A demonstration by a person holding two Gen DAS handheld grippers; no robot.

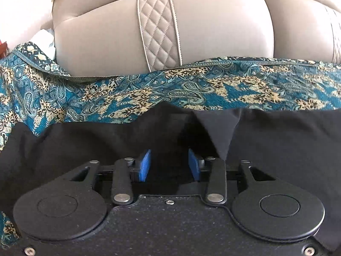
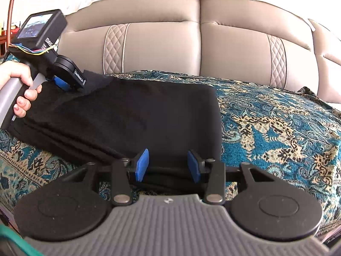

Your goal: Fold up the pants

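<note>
Left wrist view: the left gripper (image 1: 169, 164) hangs released over the black pants (image 1: 266, 140), blue pads apart with only cloth beneath, on the patterned throw (image 1: 106, 93) before the sofa back (image 1: 213, 42).

Right wrist view: the pants (image 2: 138, 119) lie already folded into a layered stack, so little seems left beyond a final fold or smoothing. Their long axis runs from far left to near right. The right gripper (image 2: 167, 165) is released at the near edge; the left gripper (image 2: 64, 83) sits at the far-left end.

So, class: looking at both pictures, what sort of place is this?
Probably a home living room: a beige leather sofa with quilted panels, a teal paisley throw over its seat, and black pants lying on the throw.
</note>
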